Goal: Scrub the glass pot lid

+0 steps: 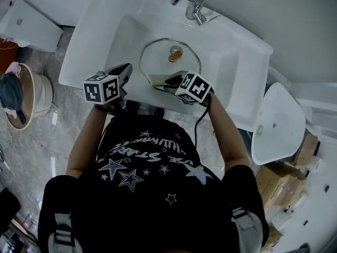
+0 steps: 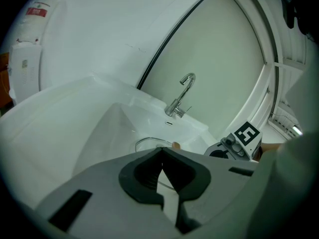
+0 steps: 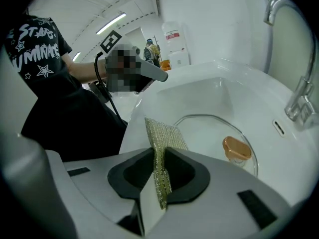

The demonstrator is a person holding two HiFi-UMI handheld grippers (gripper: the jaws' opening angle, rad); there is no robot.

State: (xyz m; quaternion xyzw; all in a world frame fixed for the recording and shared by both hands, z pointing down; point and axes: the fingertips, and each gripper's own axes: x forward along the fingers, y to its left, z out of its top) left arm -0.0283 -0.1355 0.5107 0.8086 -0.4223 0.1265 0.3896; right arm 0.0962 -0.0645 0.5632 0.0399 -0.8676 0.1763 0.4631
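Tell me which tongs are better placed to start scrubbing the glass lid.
Right. The right tongs are shut on the scouring pad, right by the glass lid in the sink. The left tongs are shut and empty.

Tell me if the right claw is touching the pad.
Touching. The right gripper view shows the right claw shut on the pad, with both jaws pressed against its faces.

In the head view the sink (image 1: 84,51) fills the upper middle of the frame, with the tap (image 1: 192,1) at its top edge. The lid (image 1: 158,57) lies in the bowl, its knob (image 1: 175,54) near the centre. Your left tongs (image 1: 127,69) sit just left of the lid. Your right tongs (image 1: 159,83) are at its lower edge, with the scouring pad (image 3: 164,138) between them. A second basin (image 1: 276,120) stands at the right, with boxes (image 1: 274,178) below it.
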